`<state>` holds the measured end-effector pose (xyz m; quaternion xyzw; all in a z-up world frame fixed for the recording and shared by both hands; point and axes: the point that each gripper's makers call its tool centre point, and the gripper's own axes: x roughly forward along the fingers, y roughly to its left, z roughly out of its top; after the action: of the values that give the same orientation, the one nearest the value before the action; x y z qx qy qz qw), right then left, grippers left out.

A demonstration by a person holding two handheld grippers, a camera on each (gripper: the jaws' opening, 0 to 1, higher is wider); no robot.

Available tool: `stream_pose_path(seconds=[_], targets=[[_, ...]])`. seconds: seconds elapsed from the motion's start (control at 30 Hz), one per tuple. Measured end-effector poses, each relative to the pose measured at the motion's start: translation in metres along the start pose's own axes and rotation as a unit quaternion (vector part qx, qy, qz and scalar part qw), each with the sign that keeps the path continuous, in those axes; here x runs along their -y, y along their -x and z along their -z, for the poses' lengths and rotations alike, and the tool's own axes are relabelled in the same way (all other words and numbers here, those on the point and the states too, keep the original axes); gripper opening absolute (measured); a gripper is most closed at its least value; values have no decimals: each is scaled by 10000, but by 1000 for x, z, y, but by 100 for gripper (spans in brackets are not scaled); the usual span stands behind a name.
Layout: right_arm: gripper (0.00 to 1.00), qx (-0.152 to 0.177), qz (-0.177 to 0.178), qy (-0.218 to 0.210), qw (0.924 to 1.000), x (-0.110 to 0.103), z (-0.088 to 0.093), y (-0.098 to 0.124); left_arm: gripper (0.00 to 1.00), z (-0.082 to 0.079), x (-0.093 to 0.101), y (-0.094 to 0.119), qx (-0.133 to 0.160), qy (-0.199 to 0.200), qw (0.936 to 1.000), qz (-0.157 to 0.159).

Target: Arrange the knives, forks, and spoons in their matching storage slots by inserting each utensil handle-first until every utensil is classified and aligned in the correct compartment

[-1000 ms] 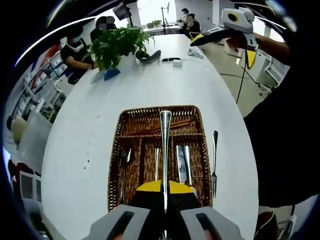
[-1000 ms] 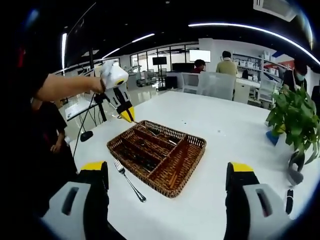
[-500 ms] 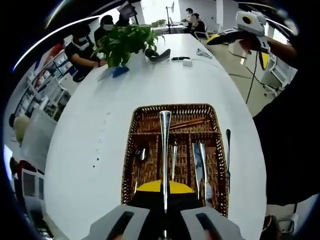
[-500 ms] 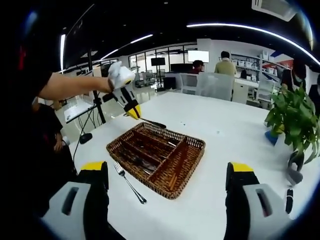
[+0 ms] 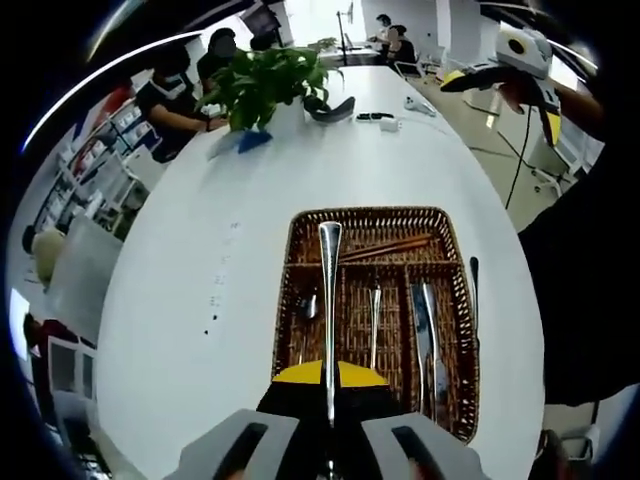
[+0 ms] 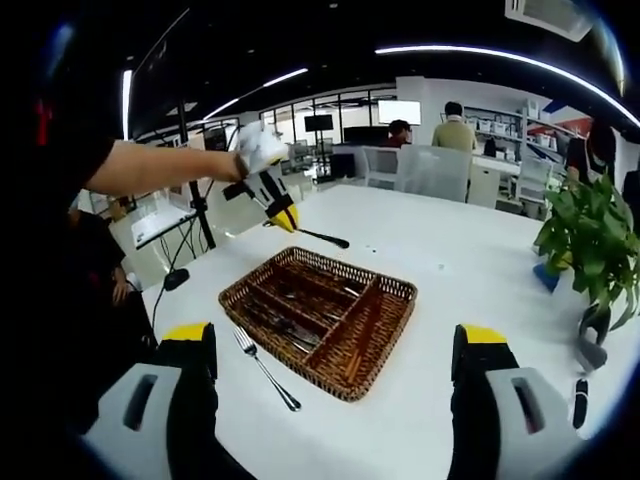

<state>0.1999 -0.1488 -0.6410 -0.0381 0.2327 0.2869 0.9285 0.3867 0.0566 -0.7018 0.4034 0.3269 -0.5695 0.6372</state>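
Observation:
A long shiny metal utensil (image 5: 330, 300) sticks forward, handle end first, from my left gripper (image 5: 330, 378), which is shut on it; its head is hidden between the jaws. Below lies the brown wicker tray (image 5: 292, 290) holding a spoon (image 5: 306, 308), a fork (image 5: 372, 318), knives (image 5: 426, 330) and chopsticks (image 5: 388, 247). In the right gripper view, the left gripper (image 6: 281, 215) hovers above the far left edge of the tray (image 6: 385, 335). A loose fork (image 6: 266, 369) lies on the white table beside the tray. My right gripper (image 6: 335, 340) is open, holding nothing.
A potted plant (image 5: 265, 82) and small dark objects (image 5: 335, 108) sit at the far end of the long white table (image 5: 190, 300). Several people sit around that end. The plant (image 6: 590, 230) stands on the right in the right gripper view. A stand with cables (image 6: 195, 225) is beyond the table's edge.
The left gripper with its utensil has lifted from the tray's near left corner and moved toward its far edge. The right gripper has stayed almost still.

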Motion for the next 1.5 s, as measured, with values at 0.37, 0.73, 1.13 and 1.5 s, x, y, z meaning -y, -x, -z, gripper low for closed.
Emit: stream_pose_path(seconds=[0.37,0.73,1.13,1.5], targets=[[99,-1,-2,3,10000,-3,0,0,0,1,-18,0,-68,-56,10000,-21],[99,-7,20,-7,10000,0,1,-3,0,6,-22,-9,-73,-70,9999,26],[99,14,87,-30,10000,2,0,-2,0,17,-22,-29,-168,-124,9997,116],[99,57,113,-85,9999,5,-1,-3,0,31,-18,-51,-204,-42,9996,212]])
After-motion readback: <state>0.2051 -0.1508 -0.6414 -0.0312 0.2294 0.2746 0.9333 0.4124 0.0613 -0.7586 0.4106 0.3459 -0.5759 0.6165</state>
